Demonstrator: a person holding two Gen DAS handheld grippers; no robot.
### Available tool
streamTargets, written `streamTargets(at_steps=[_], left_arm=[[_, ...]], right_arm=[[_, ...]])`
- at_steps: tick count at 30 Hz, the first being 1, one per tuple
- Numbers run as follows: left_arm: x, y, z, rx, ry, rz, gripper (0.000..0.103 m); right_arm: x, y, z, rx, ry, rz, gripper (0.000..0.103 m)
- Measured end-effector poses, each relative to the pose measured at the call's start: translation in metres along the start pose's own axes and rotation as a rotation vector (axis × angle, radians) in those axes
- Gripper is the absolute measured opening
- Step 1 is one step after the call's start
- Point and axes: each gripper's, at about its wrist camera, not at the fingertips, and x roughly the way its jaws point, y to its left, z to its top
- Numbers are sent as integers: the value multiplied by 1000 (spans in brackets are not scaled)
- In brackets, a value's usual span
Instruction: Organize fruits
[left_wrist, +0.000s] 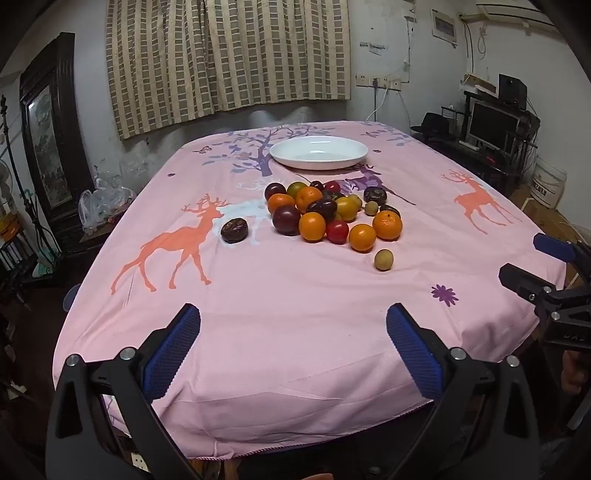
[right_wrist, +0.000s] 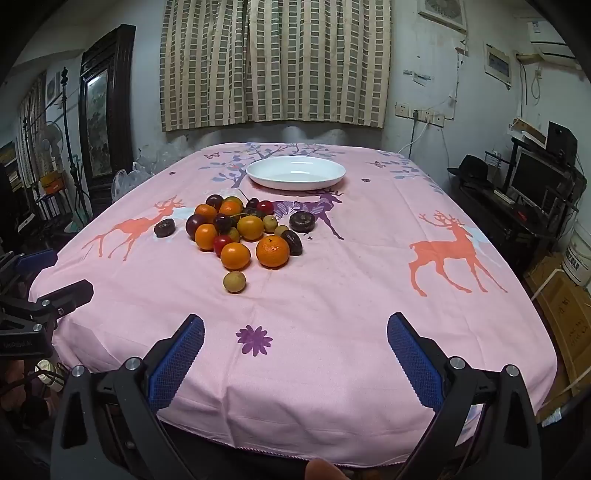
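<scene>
The fruit pile (right_wrist: 242, 230) lies ahead of my right claw (right_wrist: 295, 343), a little to its left and well beyond the fingertips; from my left claw (left_wrist: 293, 334) the same heap sits ahead and slightly right. Oranges, dark plums, small red fruits and yellowish ones are heaped touching one another, which I judge is simply how they were tipped out for sorting. A few lie apart: a small tan longan (right_wrist: 234, 281) nearest my right claw, one dark wrinkled fruit (left_wrist: 233, 230) off to the left of the heap, another dark fruit (right_wrist: 302, 221) to its right.

Past the pile, farther from both claws, stands the white dish (right_wrist: 295, 173), with nothing in it. I take it for the place the fruit should go, set behind the heap so each piece is carried forward.

Both claws are released, fingers spread wide with only pink tablecloth (right_wrist: 332, 295) between them, hovering over the near edge and tilted down toward the table. Neither touches anything. In the left view my right claw shows at the right edge, alongside. The stray longan looks the easiest first pick for the right side.
</scene>
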Motion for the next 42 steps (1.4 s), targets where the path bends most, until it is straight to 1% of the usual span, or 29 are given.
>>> streamTargets(at_steps=[2, 3, 6, 16, 24, 42], left_arm=[[0, -1, 0, -6, -2, 3, 99], [-1, 2, 0, -22, -2, -23, 99], [0, 3, 1, -23, 4, -26, 99], [4, 8, -4, -24, 12, -27, 99], [7, 2, -5, -26, 16, -26, 99], [8, 1, -5, -26, 17, -25, 99]], right_arm=[[0, 0, 0, 0, -2, 3, 99], [0, 0, 0, 0, -2, 2, 99], [-1, 0, 0, -1, 0, 1, 99], [-1, 0, 0, 2, -2, -2, 99], [-3, -1, 0, 0, -3, 0, 99], [-4, 0, 0, -3, -4, 0, 99]])
